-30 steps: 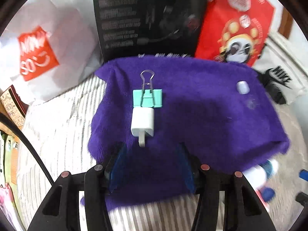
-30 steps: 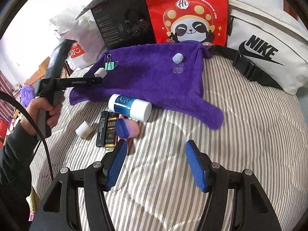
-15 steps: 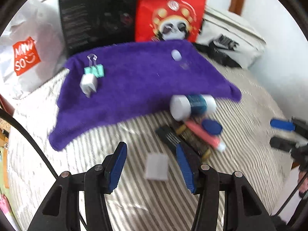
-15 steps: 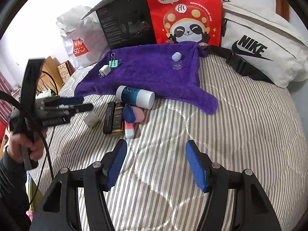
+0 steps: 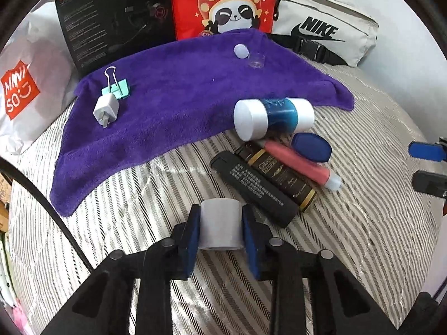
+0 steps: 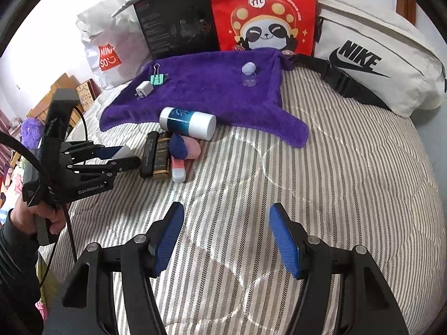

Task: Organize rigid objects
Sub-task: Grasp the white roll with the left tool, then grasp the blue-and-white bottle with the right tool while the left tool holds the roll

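We see a bed [image 6: 349, 184] under a grey-striped quilt filling most of both views. At its far side, from ten to two o'clock, lean a white Miniso bag [image 6: 103, 47], a black box [image 6: 176, 25], a red panda bag [image 6: 265, 14] and a white Nike pouch [image 6: 371, 55]. A purple towel [image 5: 178, 103] lies spread in front of them.

On the towel, at ten o'clock in the left wrist view, a white charger plug [image 5: 106, 109] touches a mint binder clip [image 5: 117, 88]; at one o'clock a lilac cap [image 5: 241, 50] sits just beside a small clear jar [image 5: 256, 59].

At the towel's near edge lies a white-and-blue bottle [image 5: 275, 117], on its side. Just below it, packed together on the quilt, we see a blue oval piece [image 5: 311, 147], a pink tube [image 5: 299, 166], a black-and-gold tube [image 5: 276, 176] and a black tube [image 5: 252, 188].

Our left gripper [image 5: 220, 230] has just been closing, and its blue pads now clamp a small white cylinder [image 5: 220, 227] at six o'clock, just beside the black tube. In the right wrist view a hand [image 6: 42, 215] holds that tool at nine o'clock.

Our right gripper [image 6: 226, 240] hangs over bare quilt with its jaws apart and nothing between them.
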Tool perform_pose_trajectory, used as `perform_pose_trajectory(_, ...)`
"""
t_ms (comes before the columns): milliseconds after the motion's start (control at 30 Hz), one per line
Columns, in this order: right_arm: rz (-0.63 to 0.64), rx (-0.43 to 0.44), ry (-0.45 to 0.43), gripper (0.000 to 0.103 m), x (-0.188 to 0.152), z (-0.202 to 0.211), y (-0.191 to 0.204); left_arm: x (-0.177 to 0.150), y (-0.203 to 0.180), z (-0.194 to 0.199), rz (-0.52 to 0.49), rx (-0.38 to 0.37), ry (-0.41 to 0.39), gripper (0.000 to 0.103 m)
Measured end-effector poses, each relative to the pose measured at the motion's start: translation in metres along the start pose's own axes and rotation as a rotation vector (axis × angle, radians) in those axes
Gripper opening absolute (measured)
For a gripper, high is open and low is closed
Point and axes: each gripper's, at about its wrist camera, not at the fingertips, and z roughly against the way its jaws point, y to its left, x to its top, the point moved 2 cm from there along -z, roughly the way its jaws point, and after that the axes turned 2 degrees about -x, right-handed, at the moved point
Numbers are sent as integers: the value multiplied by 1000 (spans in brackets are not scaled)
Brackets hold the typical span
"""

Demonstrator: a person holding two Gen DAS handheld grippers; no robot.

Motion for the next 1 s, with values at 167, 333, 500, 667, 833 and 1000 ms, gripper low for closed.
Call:
perform_pose_trajectory(167, 14, -4, 1, 63, 7, -12, 8, -6, 15, 6, 22, 55, -6, 27)
perform_pose_trajectory(333, 22, 11, 4, 63, 27, -29, 24, -29, 53, 20, 91, 118, -4, 27)
perform_pose_trajectory(500, -31, 29, -27, 91, 57, -48, 41, -54, 84, 32, 176, 116, -16, 28)
perform_pose_trajectory(667, -84, -33, -22, 99, 81, -72, 50, -70, 95, 39, 223, 80, -43, 28)
perform_pose_trajectory(833, -170, -20, 15, 99, 92, -92, 51, -72, 96, 41, 229, 73, -62, 28)
perform_pose_trajectory(1000, -214, -29, 39, 99, 95, -107, 54, -72, 95, 43, 221, 66, -73, 28)
